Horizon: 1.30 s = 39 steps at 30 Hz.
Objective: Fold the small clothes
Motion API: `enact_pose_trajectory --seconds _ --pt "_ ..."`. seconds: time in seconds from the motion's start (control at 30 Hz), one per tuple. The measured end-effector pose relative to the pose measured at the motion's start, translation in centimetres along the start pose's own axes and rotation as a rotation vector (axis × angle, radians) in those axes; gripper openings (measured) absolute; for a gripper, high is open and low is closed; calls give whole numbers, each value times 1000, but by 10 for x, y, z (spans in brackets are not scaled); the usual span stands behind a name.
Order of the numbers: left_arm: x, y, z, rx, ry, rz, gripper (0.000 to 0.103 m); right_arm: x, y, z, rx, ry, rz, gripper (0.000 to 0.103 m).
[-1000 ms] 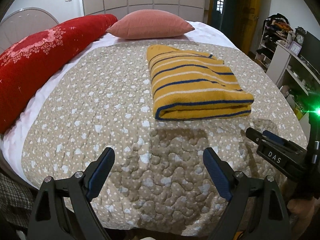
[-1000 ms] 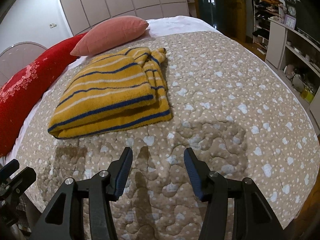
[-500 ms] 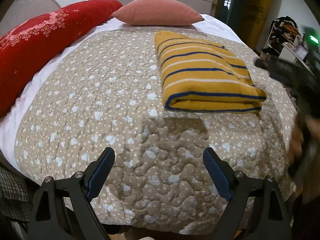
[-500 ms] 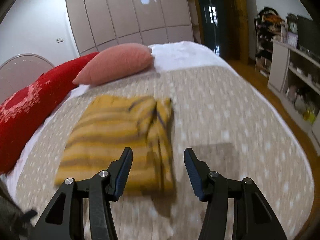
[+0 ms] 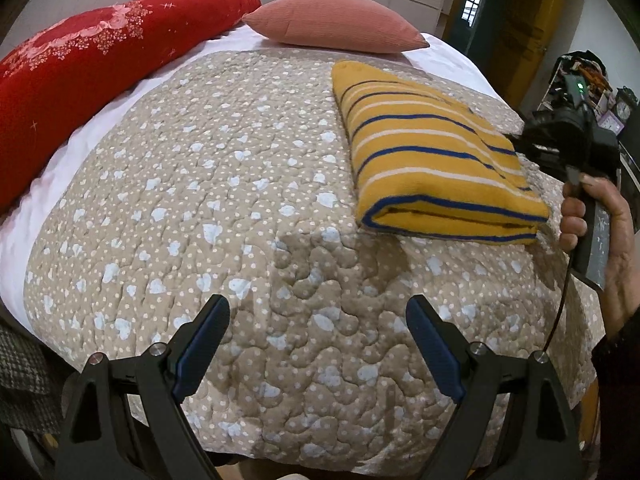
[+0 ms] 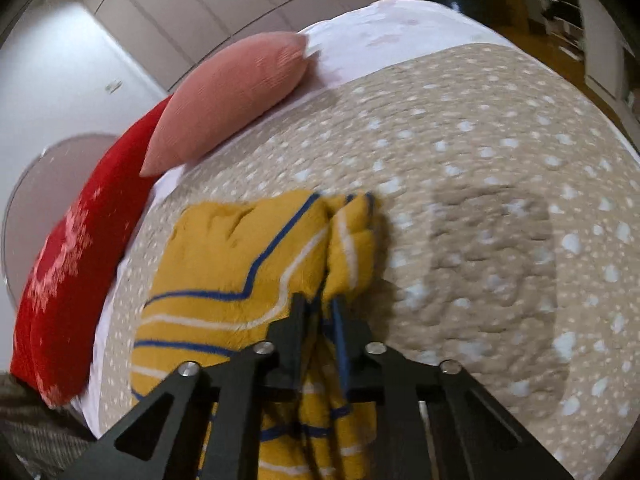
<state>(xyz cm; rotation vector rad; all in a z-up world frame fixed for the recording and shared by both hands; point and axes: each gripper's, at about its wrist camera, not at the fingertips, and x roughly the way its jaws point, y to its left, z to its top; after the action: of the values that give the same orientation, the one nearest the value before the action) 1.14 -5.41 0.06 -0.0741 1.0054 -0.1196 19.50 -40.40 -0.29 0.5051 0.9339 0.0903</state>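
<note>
A folded yellow garment with blue and white stripes (image 5: 432, 160) lies on the beige quilt (image 5: 240, 200) at the right. My left gripper (image 5: 318, 344) is open and empty, low over the quilt's near edge, well short of the garment. My right gripper (image 6: 320, 312) has its jaws closed on the right edge of the garment (image 6: 248, 272), pinching the stacked layers. The right gripper's body also shows in the left wrist view (image 5: 568, 136), held by a hand at the garment's far right side.
A pink pillow (image 5: 332, 20) and a long red bolster (image 5: 80, 76) lie at the head and left of the bed. Shelves with clutter (image 5: 600, 92) stand to the right. The quilt's front edge drops off below my left gripper.
My right gripper has swung up and forward over the bed to the garment's right edge and shut on it. My left gripper has shifted slightly left and stays open.
</note>
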Motion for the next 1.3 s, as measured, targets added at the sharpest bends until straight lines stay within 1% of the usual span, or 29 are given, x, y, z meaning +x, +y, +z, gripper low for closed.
enact_pose_trajectory --seconds 0.07,0.13,0.17,0.2,0.23,0.27,0.3,0.33,0.37,0.4,0.43,0.5,0.6,0.67,0.7,0.8,0.83,0.9,0.97,1.1,1.17,1.2,1.23,1.27,1.3 --pt "1 -1 3 10 -2 -10 89 -4 -16 3 36 -22 -56 1" --pt "0 -1 13 17 -17 -22 89 -8 -29 4 51 -25 -105 1" --pt "0 1 20 12 -31 -23 89 -10 -34 3 54 -23 -99 3" --pt "0 4 26 5 -39 -29 89 -12 -37 3 62 -17 -74 4" --pt "1 7 35 -8 -43 -43 89 -14 -41 2 79 -7 -26 4" --pt "3 10 45 -25 -43 -67 89 -15 -43 2 92 1 7 9" --pt "6 13 58 -44 -38 -91 89 -17 -45 0 104 3 38 27" --pt "11 15 71 -58 -29 -110 89 -19 -46 -2 117 -1 70 39" --pt "15 15 84 -60 -24 -123 89 -22 -48 -5 130 -11 106 59" --pt "18 13 94 -51 -24 -133 89 -23 -47 -7 148 -21 156 62" --pt "24 8 106 -27 -21 -140 89 -24 -46 -8 170 -25 217 63" --pt "39 -2 124 12 -3 -130 89 -21 -41 -10 192 -11 294 70" --pt "73 -15 144 23 41 -151 89 -9 -26 -12 179 13 305 71" --pt "95 -16 149 -2 82 -191 89 1 -20 -16 180 35 305 71" --pt "104 -15 149 -28 95 -211 89 6 -19 -18 186 47 309 71" --pt "118 -2 145 -108 129 -258 101 18 -16 -27 183 84 315 71" --pt "121 4 143 -133 143 -283 103 21 -16 -28 176 86 312 71" --pt "131 17 137 -200 186 -370 103 29 -13 -27 164 85 313 72" --pt "132 21 133 -217 171 -417 103 35 -9 -25 147 90 314 73" --pt "131 17 132 -197 175 -421 103 42 -3 -21 114 90 303 76" --pt "131 13 133 -209 177 -446 103 44 2 -20 100 86 292 76" --pt "131 9 134 -205 177 -477 99 46 7 -19 79 91 282 75" --pt "129 2 135 -194 177 -515 75 47 11 -18 70 99 288 69" --pt "129 -2 137 -185 181 -536 67 50 14 -18 72 118 310 51" --pt "123 -7 140 -170 166 -502 66 50 17 -18 98 137 336 47"
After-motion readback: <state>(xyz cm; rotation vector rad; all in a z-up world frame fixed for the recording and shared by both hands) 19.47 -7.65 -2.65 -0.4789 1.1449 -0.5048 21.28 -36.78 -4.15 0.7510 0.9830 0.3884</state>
